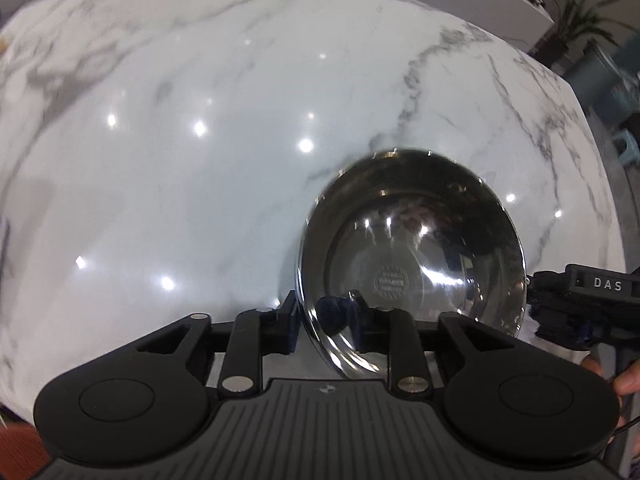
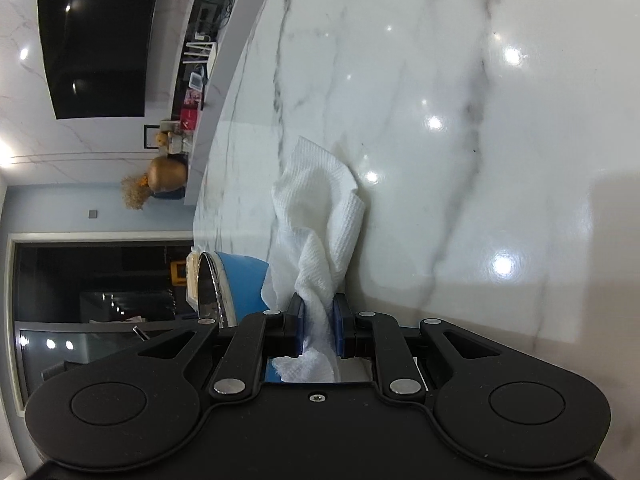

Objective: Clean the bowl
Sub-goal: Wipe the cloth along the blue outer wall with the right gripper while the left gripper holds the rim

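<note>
Bowl sitting tilted across left gripper, near rim between its parted jaws.
Right gripper, clamping paper towel, is waiting just beside the bowl's far side.

A bowl sits on the worktop, its near rim between the fingers of the left gripper, one finger outside the wall, the other inside. The right gripper lies just beside the bowl's right rim. In the right wrist view, a paper towel hangs between the right gripper's fingers, over the worktop.
</note>
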Available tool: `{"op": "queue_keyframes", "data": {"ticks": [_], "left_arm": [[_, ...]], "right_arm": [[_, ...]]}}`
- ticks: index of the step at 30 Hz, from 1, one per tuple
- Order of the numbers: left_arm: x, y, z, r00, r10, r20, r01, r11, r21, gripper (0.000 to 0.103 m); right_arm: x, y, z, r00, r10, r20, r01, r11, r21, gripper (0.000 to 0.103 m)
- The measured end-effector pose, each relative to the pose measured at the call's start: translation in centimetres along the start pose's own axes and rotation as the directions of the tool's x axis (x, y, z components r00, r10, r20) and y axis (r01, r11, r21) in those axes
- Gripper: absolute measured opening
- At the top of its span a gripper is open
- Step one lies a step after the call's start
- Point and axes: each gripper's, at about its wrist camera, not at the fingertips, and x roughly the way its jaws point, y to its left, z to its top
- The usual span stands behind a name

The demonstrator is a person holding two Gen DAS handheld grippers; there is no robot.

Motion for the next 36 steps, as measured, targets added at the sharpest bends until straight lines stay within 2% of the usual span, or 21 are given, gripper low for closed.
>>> {"op": "queue_keyframes", "data": {"ticks": [1, 4, 6, 10, 14, 16, 18, 24, 29, 36], "left_arm": [[0.0, 0.0, -0.2, 1.000, -0.001, 0.003, 0.001, 1.000, -0.004, 0.038], [-0.2, -0.3, -0.6, 1.000, -0.002, 0.010, 0.002, 1.000, -0.001, 0.037], [-0.1, -0.5, -0.7, 1.000, 0.001, 0.004, -0.001, 1.000, 0.016, 0.029], [-0.4, -0.5, -0.5, 1.000, 0.005, -0.002, -0.005, 0.998, 0.055, 0.023], [-0.7, -0.1, 0.2, 1.000, 0.013, -0.002, -0.013, 0.995, 0.095, 0.016], [-0.8, 0.1, 0.4, 1.000, 0.029, 0.003, -0.029, 0.994, 0.106, 0.015], [-0.9, 0.2, 0.6, 0.999, 0.041, 0.007, -0.042, 0.993, 0.109, 0.014], [-0.7, -0.1, 1.1, 0.998, 0.059, 0.022, -0.061, 0.989, 0.134, 0.014], [-0.5, -0.5, 1.0, 0.998, 0.045, 0.036, -0.050, 0.984, 0.171, 0.014], [-0.3, -1.3, 1.0, 0.999, 0.025, 0.039, -0.032, 0.979, 0.202, 0.014]], "right_arm": [[-0.1, 0.0, -0.1, 1.000, 0.000, 0.000, 0.000, 1.000, 0.000, 0.014], [0.1, 0.3, -0.1, 1.000, -0.002, 0.000, 0.002, 1.000, -0.001, 0.014], [0.1, 0.4, -0.1, 1.000, 0.000, 0.001, 0.000, 1.000, -0.003, 0.014], [-0.4, 0.6, 0.1, 1.000, 0.025, 0.013, -0.025, 1.000, 0.000, 0.014], [-1.6, 1.0, 0.5, 0.991, 0.120, 0.052, -0.120, 0.993, -0.009, 0.014], [-2.2, 1.3, 0.6, 0.980, 0.185, 0.070, -0.184, 0.983, -0.023, 0.014], [-2.5, 1.4, 0.7, 0.975, 0.210, 0.076, -0.208, 0.978, -0.029, 0.014], [-1.8, 1.4, 0.6, 0.983, 0.181, 0.035, -0.180, 0.983, -0.037, 0.014], [-2.2, 0.8, 0.8, 0.985, 0.165, 0.044, -0.165, 0.986, 0.000, 0.014], [-2.2, -0.4, 0.7, 0.997, 0.072, 0.042, -0.073, 0.997, 0.039, 0.014]]}}
